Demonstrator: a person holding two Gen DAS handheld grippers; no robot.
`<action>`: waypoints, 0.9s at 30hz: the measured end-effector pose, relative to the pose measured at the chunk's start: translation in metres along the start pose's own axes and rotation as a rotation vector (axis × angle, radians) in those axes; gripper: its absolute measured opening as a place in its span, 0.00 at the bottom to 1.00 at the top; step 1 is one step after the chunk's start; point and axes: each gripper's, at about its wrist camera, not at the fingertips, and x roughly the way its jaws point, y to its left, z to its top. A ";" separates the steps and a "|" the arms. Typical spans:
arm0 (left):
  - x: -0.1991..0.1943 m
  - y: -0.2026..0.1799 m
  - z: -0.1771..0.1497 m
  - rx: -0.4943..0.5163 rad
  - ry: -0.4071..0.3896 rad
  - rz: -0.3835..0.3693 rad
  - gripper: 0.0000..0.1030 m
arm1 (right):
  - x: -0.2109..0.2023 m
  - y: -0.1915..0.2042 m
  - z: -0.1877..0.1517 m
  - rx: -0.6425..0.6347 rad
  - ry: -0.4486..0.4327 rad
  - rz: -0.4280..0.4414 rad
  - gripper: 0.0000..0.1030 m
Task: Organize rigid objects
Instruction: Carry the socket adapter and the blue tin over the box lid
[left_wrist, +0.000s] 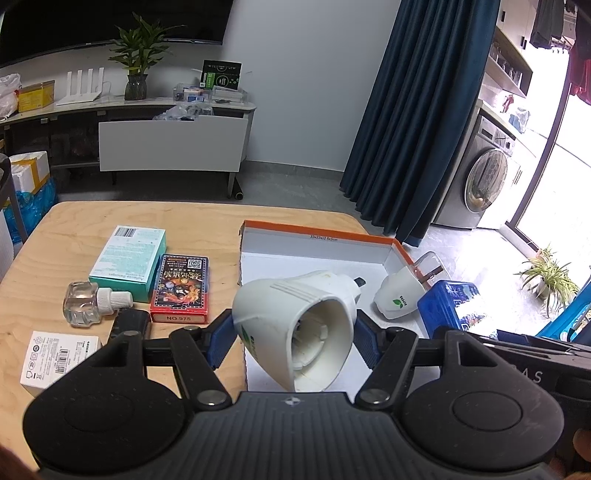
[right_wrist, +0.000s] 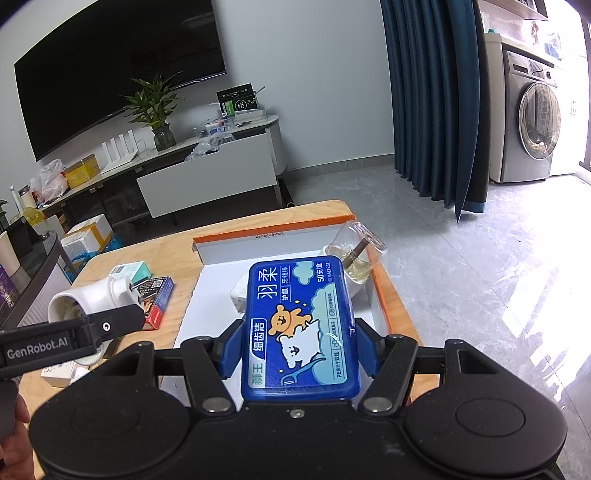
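My left gripper (left_wrist: 295, 332) is shut on a white plug-in repellent heater (left_wrist: 295, 325), held over the left edge of the orange-rimmed white box (left_wrist: 317, 230). It also shows in the right wrist view (right_wrist: 92, 299). My right gripper (right_wrist: 297, 347) is shut on a blue dental floss box (right_wrist: 299, 328), held above the white box (right_wrist: 236, 236); the floss box shows in the left wrist view (left_wrist: 454, 306). A second white heater with a clear bottle (left_wrist: 402, 291) lies in the box's right corner, also in the right wrist view (right_wrist: 358, 258).
On the wooden table (left_wrist: 66, 229) left of the box lie a teal carton (left_wrist: 129, 258), a red card deck (left_wrist: 181, 288), a clear refill bottle (left_wrist: 88, 302), a white carton (left_wrist: 59, 358) and a small black object (left_wrist: 129, 325). The table edge runs just right of the box.
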 end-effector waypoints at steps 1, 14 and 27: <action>0.000 0.000 0.000 0.001 0.000 0.000 0.66 | 0.000 0.000 0.000 0.001 0.000 -0.001 0.71; 0.011 -0.004 0.001 0.014 0.017 -0.004 0.66 | 0.014 0.000 0.005 -0.010 0.015 -0.007 0.71; 0.016 -0.009 -0.001 0.026 0.029 -0.005 0.66 | 0.024 0.002 0.005 -0.010 0.028 0.001 0.71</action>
